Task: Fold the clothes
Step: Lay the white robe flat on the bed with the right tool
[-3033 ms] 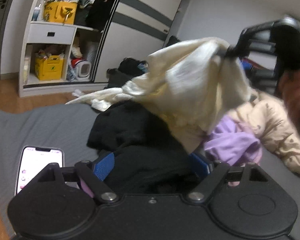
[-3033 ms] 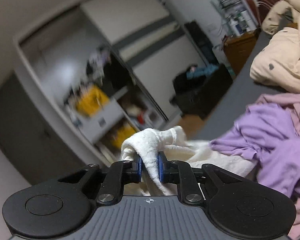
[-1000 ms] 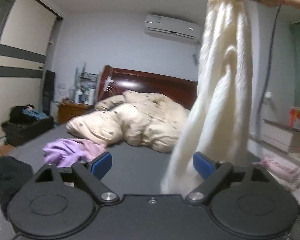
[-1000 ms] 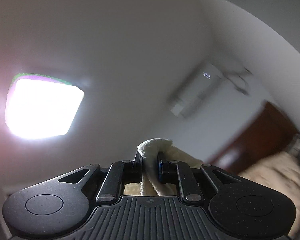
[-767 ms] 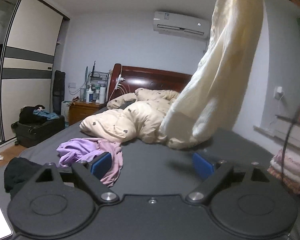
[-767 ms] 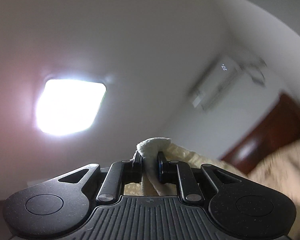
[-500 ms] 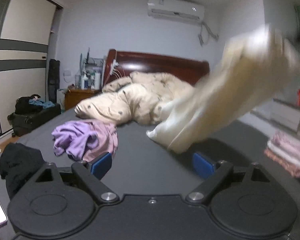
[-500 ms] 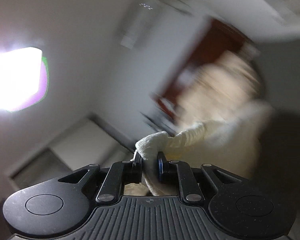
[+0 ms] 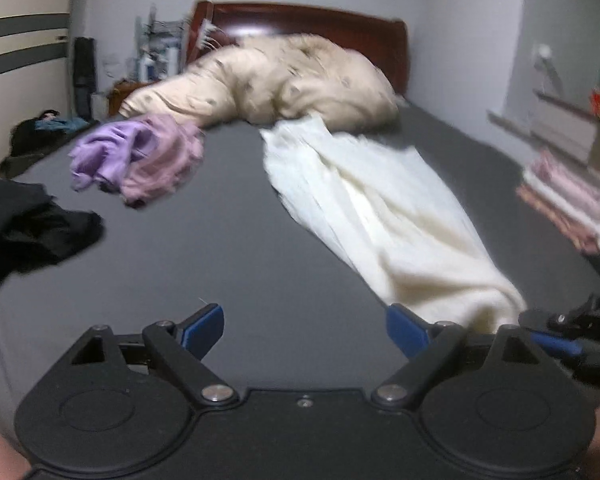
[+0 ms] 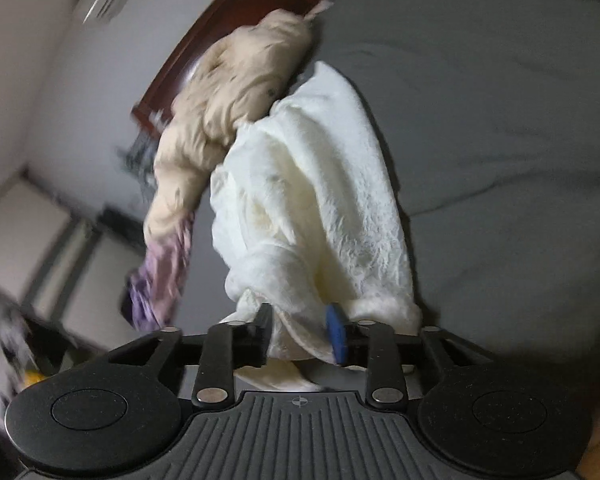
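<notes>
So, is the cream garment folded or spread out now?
Spread out, unfolded: the cream garment lies lengthwise and rumpled on the grey bed, with no neat fold visible.

A long cream-white fleecy garment (image 9: pixel 384 216) lies stretched out on the dark grey bed sheet (image 9: pixel 236 248), crumpled lengthwise into soft ridges. Its far end touches the beige spotted duvet (image 9: pixel 284 80) bunched at the headboard; its near end lies bunched at the bed's near edge. To its left, well apart, sits a crumpled heap of lilac and pink clothes (image 9: pixel 136 158), and nearer, a rumpled black garment (image 9: pixel 28 232)
</notes>
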